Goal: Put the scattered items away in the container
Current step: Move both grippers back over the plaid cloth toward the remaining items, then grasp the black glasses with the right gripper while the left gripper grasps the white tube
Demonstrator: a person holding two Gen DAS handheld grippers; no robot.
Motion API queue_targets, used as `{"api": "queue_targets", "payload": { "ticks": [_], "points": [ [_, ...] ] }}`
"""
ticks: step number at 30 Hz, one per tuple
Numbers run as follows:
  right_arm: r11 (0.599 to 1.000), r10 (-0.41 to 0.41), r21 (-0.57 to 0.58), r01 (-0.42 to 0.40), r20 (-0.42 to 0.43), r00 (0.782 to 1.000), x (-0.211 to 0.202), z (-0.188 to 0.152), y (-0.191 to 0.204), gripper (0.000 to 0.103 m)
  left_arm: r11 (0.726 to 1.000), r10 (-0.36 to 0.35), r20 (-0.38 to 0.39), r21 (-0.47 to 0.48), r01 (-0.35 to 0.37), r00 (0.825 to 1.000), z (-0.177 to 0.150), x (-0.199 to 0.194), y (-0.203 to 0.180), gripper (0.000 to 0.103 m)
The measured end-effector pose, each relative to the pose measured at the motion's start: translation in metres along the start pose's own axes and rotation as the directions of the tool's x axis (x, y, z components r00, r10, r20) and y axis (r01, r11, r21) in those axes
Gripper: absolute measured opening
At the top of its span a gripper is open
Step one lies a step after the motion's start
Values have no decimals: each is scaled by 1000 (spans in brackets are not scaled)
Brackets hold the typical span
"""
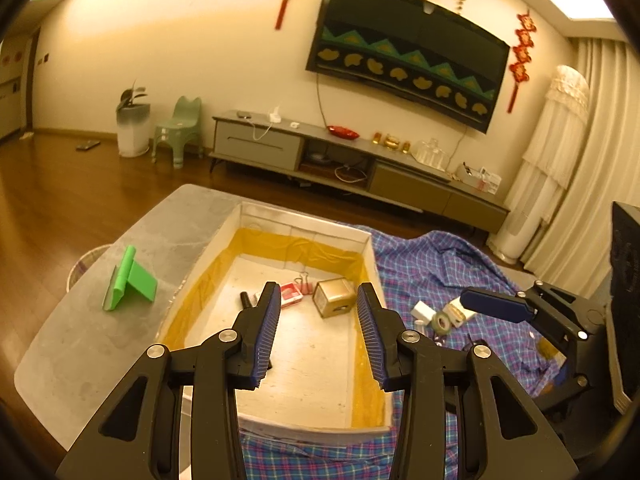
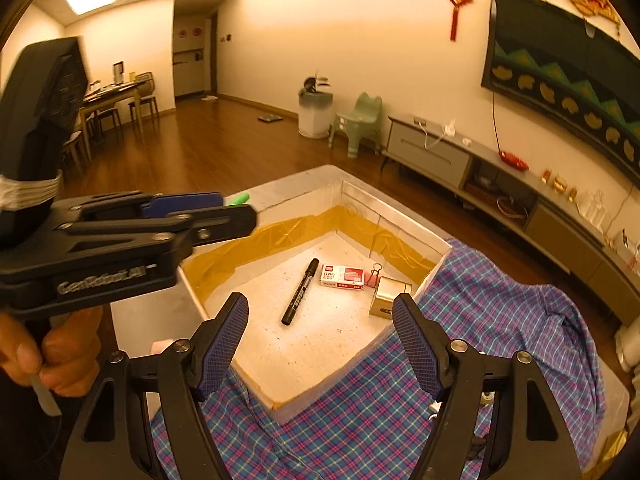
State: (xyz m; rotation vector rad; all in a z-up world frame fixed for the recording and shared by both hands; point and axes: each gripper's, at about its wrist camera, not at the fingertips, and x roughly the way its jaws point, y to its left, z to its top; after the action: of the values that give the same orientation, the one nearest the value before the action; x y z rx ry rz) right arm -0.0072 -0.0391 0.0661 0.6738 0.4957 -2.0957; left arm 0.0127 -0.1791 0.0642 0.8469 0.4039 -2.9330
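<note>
Left wrist: both hand-held grippers point(image 1: 318, 334) point(image 2: 320, 344) wide, empty; tape point(image 1: 441, 323) at 3 o'clock could be snagged in shirt point(image 1: 432, 256).

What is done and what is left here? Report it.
Done: the marker, staple box, binder clip and gold box lie in the container. In hand: nothing; the left gripper and right gripper have open, empty jaws. Left: the tape roll and small white items on the plaid cloth.

White box point(image 2: 394, 222) lined yellow, blue-pink plaid cloth point(image 2: 500, 320), green stand point(image 1: 130, 280).
</note>
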Motion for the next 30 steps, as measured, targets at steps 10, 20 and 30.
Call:
{"api": "queue_targets", "payload": {
  "ticks": [10, 20, 30],
  "points": [
    [1000, 22, 14, -23, 42, 999, -32, -47, -17, 76, 990, -107, -28, 87, 109, 994, -14, 2, -51, 42],
    [986, -17, 164, 15, 10, 1000, -41, -107, -82, 76, 970, -179, -147, 138, 200, 973, -31, 43, -107, 42],
    [932, -55, 346, 106, -155, 986, -5, -175, -150, 76, 955, -144, -306, 207, 213, 941, -71, 110, -160, 47]
  ]
}}
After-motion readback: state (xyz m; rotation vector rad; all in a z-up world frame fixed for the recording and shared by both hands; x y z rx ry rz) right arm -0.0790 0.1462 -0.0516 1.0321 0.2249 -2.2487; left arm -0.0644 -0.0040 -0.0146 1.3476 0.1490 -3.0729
